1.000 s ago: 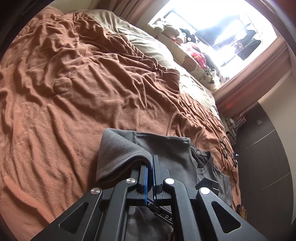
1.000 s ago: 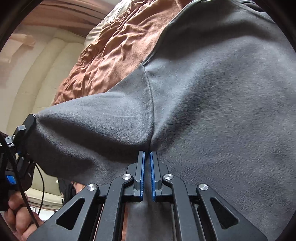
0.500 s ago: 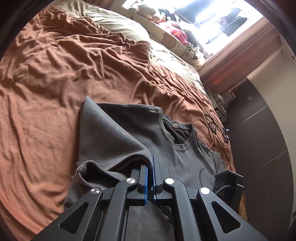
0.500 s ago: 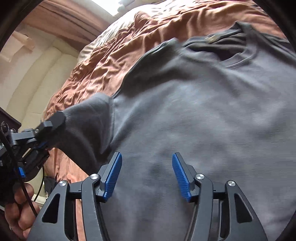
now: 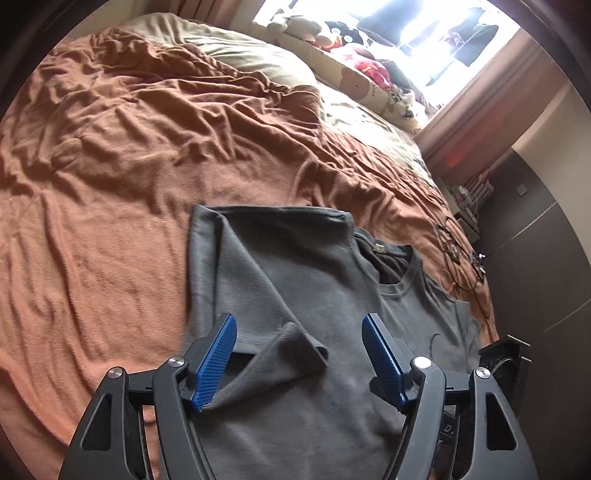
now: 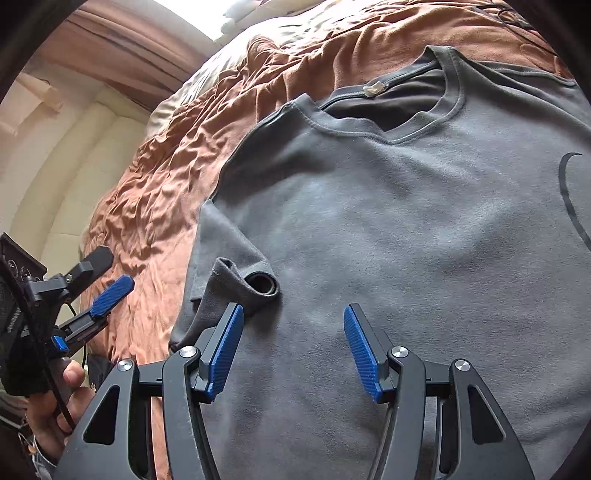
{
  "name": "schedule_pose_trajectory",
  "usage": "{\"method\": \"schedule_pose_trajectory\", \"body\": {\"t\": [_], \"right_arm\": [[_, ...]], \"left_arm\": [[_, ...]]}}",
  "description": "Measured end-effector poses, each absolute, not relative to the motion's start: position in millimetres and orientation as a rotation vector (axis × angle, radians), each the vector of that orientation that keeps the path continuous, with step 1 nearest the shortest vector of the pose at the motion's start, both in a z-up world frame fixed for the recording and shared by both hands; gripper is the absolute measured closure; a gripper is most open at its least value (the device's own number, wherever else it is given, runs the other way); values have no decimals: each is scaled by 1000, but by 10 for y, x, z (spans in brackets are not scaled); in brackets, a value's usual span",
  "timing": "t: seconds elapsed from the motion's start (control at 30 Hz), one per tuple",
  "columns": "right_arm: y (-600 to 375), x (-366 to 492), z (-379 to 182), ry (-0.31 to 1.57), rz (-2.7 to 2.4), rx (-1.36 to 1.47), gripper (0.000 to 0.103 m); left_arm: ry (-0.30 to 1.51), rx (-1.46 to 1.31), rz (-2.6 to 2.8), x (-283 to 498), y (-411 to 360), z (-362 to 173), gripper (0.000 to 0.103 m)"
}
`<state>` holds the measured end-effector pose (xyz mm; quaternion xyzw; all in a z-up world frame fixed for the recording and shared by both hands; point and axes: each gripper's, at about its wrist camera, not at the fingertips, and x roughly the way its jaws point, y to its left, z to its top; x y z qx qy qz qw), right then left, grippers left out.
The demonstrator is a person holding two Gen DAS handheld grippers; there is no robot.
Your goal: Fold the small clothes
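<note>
A: What am I looking at from my left camera?

B: A gray T-shirt point(image 5: 332, 295) lies face up on a bed covered by a rumpled rust-brown blanket point(image 5: 129, 166). My left gripper point(image 5: 299, 354) hovers over the shirt with its blue-padded fingers point(image 5: 216, 360) spread wide apart, holding nothing. The cloth just brushes the lower tip of one pad.

A: Where on the bed is the shirt?

B: On the brown blanket, toward the bed edge beside a dark wardrobe point(image 5: 535, 277), with its neckline point(image 5: 399, 273) pointing to that side. Pillows point(image 5: 376, 92) and soft toys point(image 5: 373, 70) line the far edge of the bed under a bright window point(image 5: 406, 33).

A: And the sleeve?

B: One sleeve point(image 5: 280, 350) is folded inward across the chest. Its cuff curls up into a loose open tube instead of lying flat, right between my left fingers.

A: What does the right camera add?

B: My right gripper point(image 6: 293, 350) is also above the shirt's point(image 6: 406, 221) chest, fingers point(image 6: 225, 350) wide apart and empty. The curled sleeve cuff point(image 6: 255, 284) sits just beside the tip of its left pad. A small white label point(image 6: 375, 88) shows inside the collar, and part of a dark curved print point(image 6: 569, 195) shows on the front. At the frame's left edge I see my left gripper point(image 6: 103, 280) from the side, held off the blanket point(image 6: 166, 184) by a bare hand point(image 6: 55, 413).
</note>
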<state>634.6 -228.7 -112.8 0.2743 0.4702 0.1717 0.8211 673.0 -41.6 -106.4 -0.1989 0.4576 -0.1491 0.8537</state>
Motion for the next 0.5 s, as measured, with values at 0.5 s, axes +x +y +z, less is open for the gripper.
{"method": "schedule_pose_trajectory", "body": {"t": [0.5], "right_arm": [[-1880,6810,-1212,956,457,564,48]], "left_arm": [[1077,-508,-304,6856,-159,-1660,54]]}}
